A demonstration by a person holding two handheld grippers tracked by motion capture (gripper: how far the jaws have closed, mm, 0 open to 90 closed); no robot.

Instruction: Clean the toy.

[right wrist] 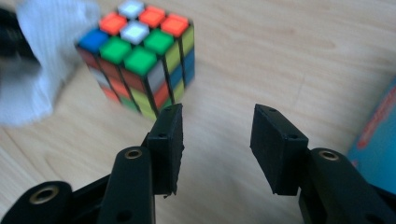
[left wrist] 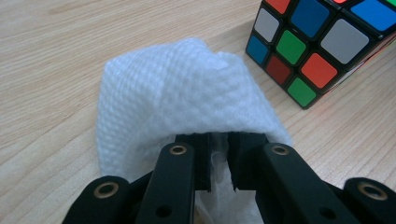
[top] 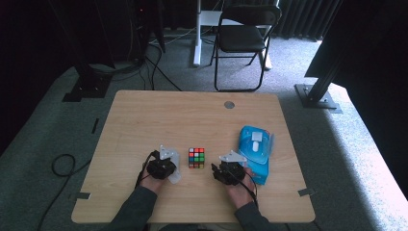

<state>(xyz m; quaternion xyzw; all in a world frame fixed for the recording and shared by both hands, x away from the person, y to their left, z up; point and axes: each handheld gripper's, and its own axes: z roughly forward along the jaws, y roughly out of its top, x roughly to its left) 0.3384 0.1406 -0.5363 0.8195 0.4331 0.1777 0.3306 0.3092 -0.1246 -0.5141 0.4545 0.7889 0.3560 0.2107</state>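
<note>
A scrambled colour cube (top: 196, 158) stands on the wooden table (top: 192, 110), between my two grippers. My left gripper (left wrist: 219, 140) is shut on a white wipe (left wrist: 187, 93), which bunches up over the jaw tips and rests on the table just left of the cube (left wrist: 322, 42). From above, the left gripper (top: 163, 167) sits left of the cube with the wipe (top: 174, 176) beside it. My right gripper (right wrist: 217, 130) is open with nothing between its fingers; the cube (right wrist: 140, 60) lies ahead and to its left, apart from the jaws. The right gripper (top: 227, 169) sits right of the cube.
A blue pack of wipes (top: 256, 151) lies on the table just right of my right gripper, also at the edge of the right gripper view as the blue pack (right wrist: 378, 140). A black folding chair (top: 243, 33) stands beyond the table's far edge.
</note>
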